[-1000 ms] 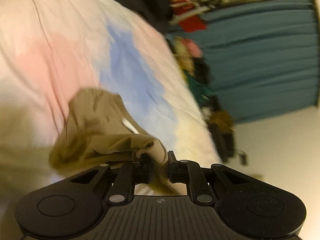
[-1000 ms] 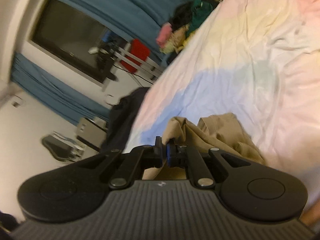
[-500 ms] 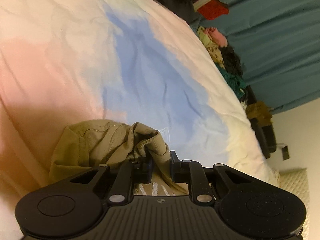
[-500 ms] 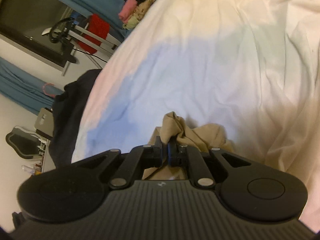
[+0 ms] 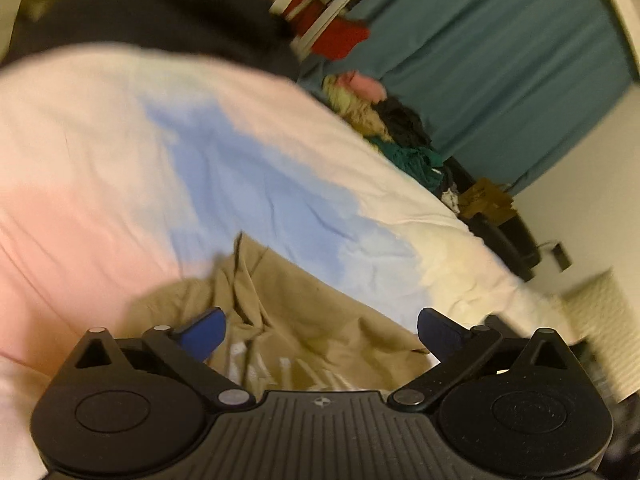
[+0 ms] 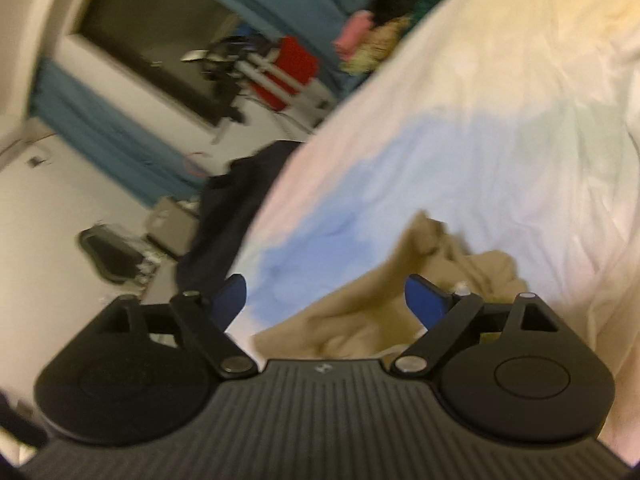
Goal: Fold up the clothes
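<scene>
One tan garment, two open tongs

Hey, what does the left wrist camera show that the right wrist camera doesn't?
Only the left wrist view shows a brown paper bag on the floor beside the bed.

Only the right wrist view shows a dark framed window.

Both show the tan garment lying on the pastel bedsheet, the teal curtain, and open blue-padded jaws that have just been opening, with the garment between them, unpinched: left gripper, right gripper.
</scene>
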### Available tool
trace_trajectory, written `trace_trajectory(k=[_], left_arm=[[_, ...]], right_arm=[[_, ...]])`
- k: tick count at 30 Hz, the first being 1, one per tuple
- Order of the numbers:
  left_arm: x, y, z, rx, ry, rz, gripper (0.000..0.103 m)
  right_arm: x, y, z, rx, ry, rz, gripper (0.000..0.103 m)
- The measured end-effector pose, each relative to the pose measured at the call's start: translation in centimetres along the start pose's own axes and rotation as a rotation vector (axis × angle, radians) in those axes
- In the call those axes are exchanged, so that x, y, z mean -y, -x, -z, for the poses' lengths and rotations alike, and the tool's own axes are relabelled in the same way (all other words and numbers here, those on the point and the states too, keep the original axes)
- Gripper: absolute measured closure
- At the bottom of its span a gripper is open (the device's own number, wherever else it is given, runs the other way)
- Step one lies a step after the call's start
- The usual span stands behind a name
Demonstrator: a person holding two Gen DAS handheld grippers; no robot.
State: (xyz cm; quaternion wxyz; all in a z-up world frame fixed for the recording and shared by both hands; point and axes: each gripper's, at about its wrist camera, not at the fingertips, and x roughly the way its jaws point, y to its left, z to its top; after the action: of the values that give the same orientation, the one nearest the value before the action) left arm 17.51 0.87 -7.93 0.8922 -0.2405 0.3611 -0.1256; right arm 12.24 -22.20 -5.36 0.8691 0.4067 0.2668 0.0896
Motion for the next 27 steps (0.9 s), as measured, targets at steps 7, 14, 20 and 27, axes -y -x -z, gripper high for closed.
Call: trace_trajectory(k=[7, 14, 20, 27], left_arm=[[1.0, -0.8, 1.7, -0.017, -0.176, -0.116, 0.0], [-0.6, -4.7, 2.8, -0.083, -0.225, -0.196, 0.003], [0.2, -2.4, 3.8, -0.051, -0.276, -0.2, 0.003], [2.3, 3.6, 5.7, -0.019, -0.371, -0.16, 0.003]], right_arm=[[-0.1, -1.6, 0.5, -0.054, 0.149, 0.084, 0.08], [1.7, -5.8, 1.7, -0.098, 0.265, 0.202, 0.086], [0.5, -4.1, 2.2, -0.101, 0.357, 0.209, 0.083], [-2.1, 1.3, 4.0, -0.108, 0.449, 0.194, 0.082]])
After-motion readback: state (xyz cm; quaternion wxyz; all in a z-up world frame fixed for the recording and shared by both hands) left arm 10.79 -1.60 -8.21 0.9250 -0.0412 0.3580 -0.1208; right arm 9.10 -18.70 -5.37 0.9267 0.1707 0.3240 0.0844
